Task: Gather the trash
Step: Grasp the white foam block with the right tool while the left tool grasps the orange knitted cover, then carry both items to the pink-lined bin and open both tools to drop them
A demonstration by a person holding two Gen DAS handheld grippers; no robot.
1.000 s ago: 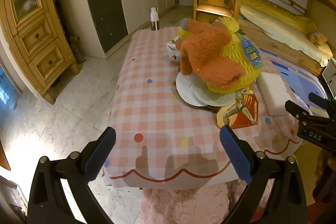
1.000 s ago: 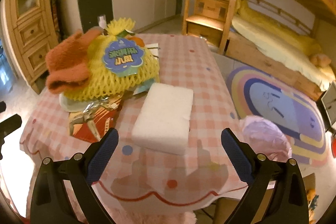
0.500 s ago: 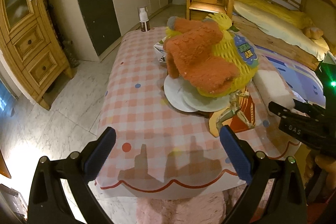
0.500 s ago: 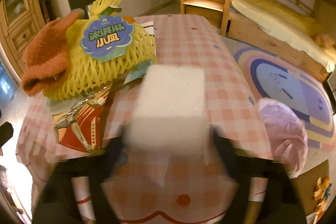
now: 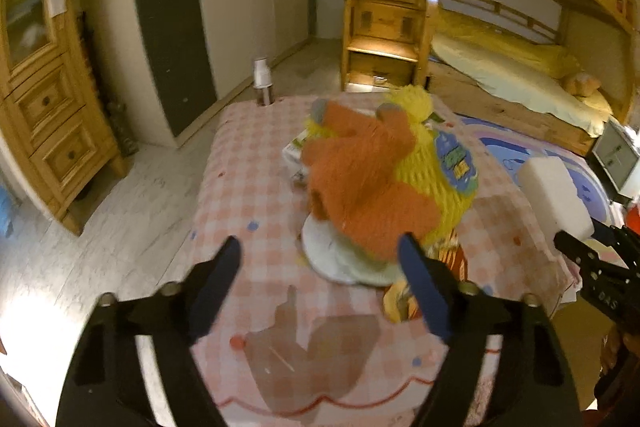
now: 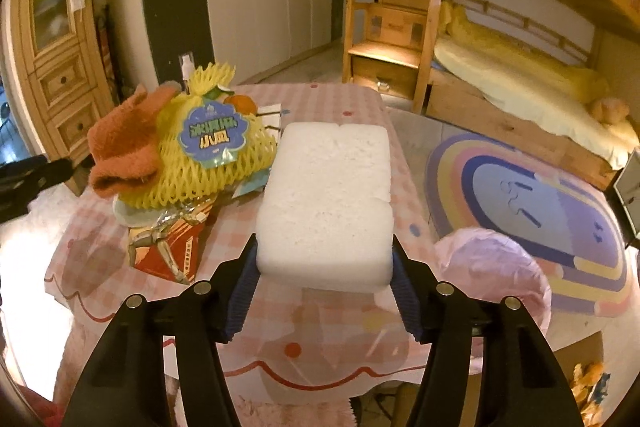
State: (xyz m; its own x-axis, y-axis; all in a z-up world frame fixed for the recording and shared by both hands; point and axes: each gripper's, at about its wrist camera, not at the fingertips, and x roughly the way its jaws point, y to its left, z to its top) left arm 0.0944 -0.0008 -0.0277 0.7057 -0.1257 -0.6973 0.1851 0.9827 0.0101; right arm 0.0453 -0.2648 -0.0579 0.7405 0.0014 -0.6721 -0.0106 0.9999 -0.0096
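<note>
Now the right gripper (image 6: 323,273) clamps the white foam block (image 6: 328,203) by its near end, above the table (image 6: 328,323)

Warm yellowish indoor light; bright glare on the floor (image 5: 24,291) at the left edge, dark vignette in all corners. Left wrist view motion-blurred throughout; right wrist view sharp. Gripper shadows fall on the worktop (image 5: 256,187) near edge; fisheye bends the frame edges.

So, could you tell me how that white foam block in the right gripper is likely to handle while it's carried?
The white foam block looks porous, so probably very light for its bulk. The right gripper, whose jaws have just been closing, clamps only its near end, yet it juts out unsagging: likely stiff. Its pitted, cracked edge suggests it may crumble under hard squeezing.
</note>
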